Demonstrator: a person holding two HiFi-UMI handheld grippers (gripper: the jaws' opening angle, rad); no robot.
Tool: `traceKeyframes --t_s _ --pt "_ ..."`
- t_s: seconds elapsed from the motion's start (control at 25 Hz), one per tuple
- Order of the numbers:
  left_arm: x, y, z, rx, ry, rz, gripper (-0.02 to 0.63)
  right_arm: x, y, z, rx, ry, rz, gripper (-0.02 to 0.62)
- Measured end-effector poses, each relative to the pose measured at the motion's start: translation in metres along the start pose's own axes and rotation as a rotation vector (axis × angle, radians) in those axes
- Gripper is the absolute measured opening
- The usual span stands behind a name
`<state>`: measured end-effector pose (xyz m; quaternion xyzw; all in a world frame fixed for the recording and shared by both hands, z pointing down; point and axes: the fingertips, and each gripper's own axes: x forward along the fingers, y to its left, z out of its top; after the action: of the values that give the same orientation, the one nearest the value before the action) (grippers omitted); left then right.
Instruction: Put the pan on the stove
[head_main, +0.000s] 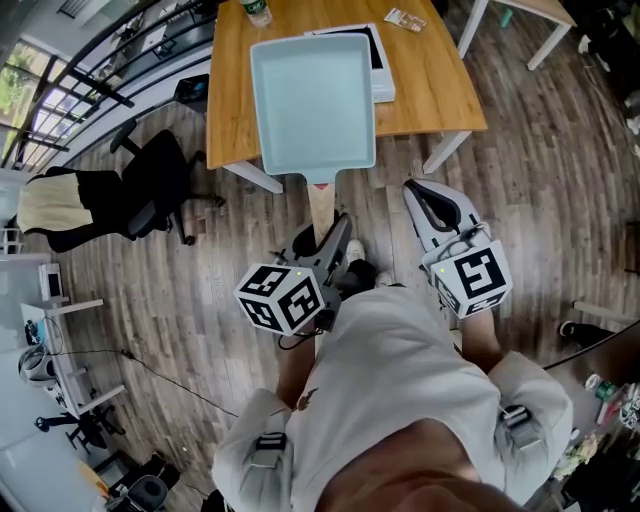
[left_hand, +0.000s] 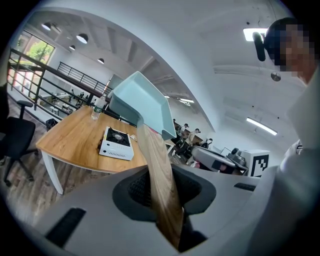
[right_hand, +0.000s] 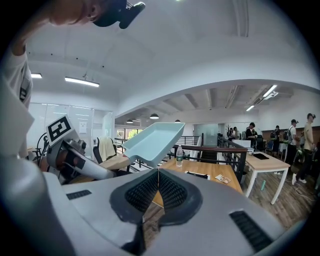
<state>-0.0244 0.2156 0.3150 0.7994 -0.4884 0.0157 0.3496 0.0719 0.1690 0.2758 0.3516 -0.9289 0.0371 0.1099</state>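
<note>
The room is bright and evenly lit: daylight comes through the windows (head_main: 22, 85) at the head view's upper left edge and white ceiling strip lights (right_hand: 83, 81) add to it. The pale pan (head_main: 312, 100) carries no glare, and the shadow along the table (head_main: 440, 95) edge is soft. Both gripper views are heavy fisheyes with black corners and bowed lines near the rims, the nearest foreground slightly soft and the far room fairly sharp.
</note>
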Motion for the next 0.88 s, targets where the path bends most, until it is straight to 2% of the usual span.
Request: traceKeyframes --t_s 0.88 --pt "0.042 0.075 0.074 0.011 0.017 -0.030 0.095 0.100 -0.025 0.023 -0.008 0.024 -0.042 0.021"
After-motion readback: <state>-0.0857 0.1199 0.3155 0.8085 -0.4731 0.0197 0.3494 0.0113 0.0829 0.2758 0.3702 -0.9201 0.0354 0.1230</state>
